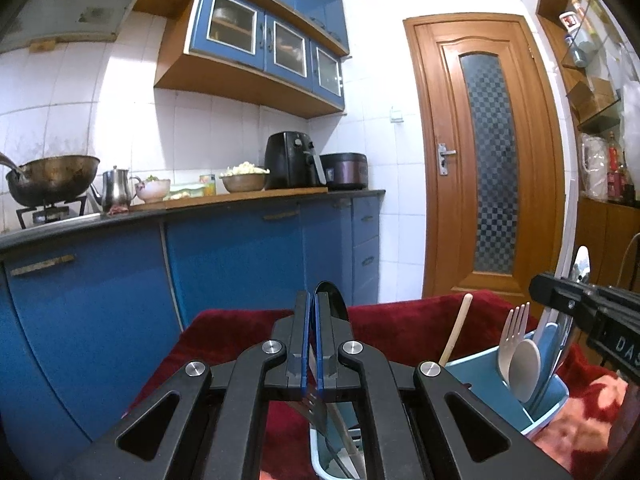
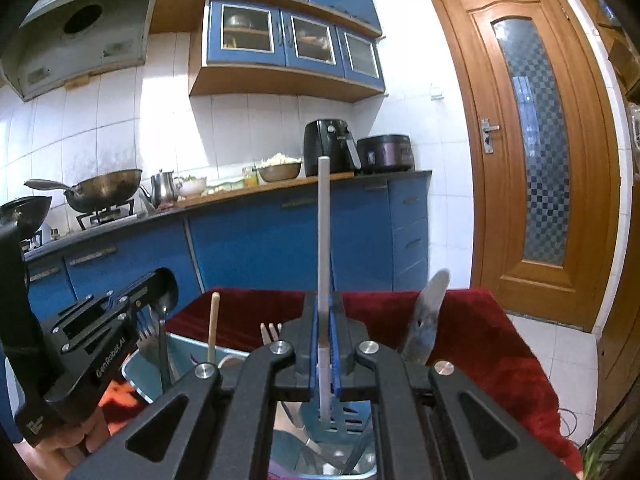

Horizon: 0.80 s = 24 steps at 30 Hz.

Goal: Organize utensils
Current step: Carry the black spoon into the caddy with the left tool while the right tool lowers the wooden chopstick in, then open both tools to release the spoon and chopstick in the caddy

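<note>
Claw closure is seen on both sides: the right claw is clamped on a slim grey handle that is kept upright, its slotted lower end hanging inside the blue utensil caddy directly below, a pose judged to suit lowering the piece straight into a compartment. The left claw is shut on a dark spoon, whose bowl is carried above the fingertips while the shaft runs down between the pads toward a compartment underneath; a vertical hold is presumably kept so that the utensil can be dropped in without snagging its neighbours. From the left wrist view, the caddy is shown already holding a pale fork, a pale spoon, a light blue utensil and a wooden stick, all stood on end and leaning against the walls. A metal knife is seen tilted just right of the right claw; which compartment it stands in cannot be told. The caddy is rested on a surface draped in red velvet cloth. Beyond it, blue kitchen cabinets and a wooden door are visible. The sorting is judged well advanced, with two pieces yet to be released.
</note>
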Motion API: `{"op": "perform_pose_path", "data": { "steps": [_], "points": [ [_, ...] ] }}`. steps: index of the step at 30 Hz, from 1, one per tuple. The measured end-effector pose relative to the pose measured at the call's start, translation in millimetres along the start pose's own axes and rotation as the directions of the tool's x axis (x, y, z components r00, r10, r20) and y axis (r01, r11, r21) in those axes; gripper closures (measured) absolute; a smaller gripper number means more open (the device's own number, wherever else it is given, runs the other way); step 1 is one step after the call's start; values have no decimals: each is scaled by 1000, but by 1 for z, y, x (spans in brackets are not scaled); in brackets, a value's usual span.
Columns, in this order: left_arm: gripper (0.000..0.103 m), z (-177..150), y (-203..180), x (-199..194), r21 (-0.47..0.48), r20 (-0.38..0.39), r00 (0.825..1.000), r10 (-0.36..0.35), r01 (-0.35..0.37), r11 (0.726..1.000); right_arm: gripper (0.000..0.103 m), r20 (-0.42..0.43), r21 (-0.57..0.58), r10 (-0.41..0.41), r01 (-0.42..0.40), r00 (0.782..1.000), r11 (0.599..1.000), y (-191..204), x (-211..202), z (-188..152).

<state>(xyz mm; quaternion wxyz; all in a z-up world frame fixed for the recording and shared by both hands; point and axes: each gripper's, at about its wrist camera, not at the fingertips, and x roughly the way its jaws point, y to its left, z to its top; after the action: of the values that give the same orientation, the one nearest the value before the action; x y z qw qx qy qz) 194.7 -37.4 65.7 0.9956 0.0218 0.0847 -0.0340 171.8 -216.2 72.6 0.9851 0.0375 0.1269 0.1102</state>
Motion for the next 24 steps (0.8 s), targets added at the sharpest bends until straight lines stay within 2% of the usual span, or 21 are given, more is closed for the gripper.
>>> {"op": "perform_pose_path", "data": {
  "steps": [3,5,7,8,17,24],
  "points": [
    [83,-1,-1,0,-6,-9,1000,-12,12,1000,95,-15,17,10,-10,1000,1000,-2,0,-2],
    [77,-1,-1,0,-12,-13,1000,-21,20,1000,84,-19,25,12,-12,1000,1000,-2,-1,-3],
    [77,0,-1,-2,-13,-17,1000,-24,24,1000,76,-9,36,11,-10,1000,999,-4,-5,-3],
    [77,1,-2,-2,-14,-18,1000,-26,25,1000,75,-8,42,15,-15,1000,999,-5,-6,-2],
    [76,12,-6,-21,-14,-32,997,-67,67,998,74,62,78,51,-56,997,995,0,-46,7],
    [76,14,-6,-47,-8,-37,996,-80,80,997,74,64,82,45,-51,997,995,8,-74,13]
  ]
}}
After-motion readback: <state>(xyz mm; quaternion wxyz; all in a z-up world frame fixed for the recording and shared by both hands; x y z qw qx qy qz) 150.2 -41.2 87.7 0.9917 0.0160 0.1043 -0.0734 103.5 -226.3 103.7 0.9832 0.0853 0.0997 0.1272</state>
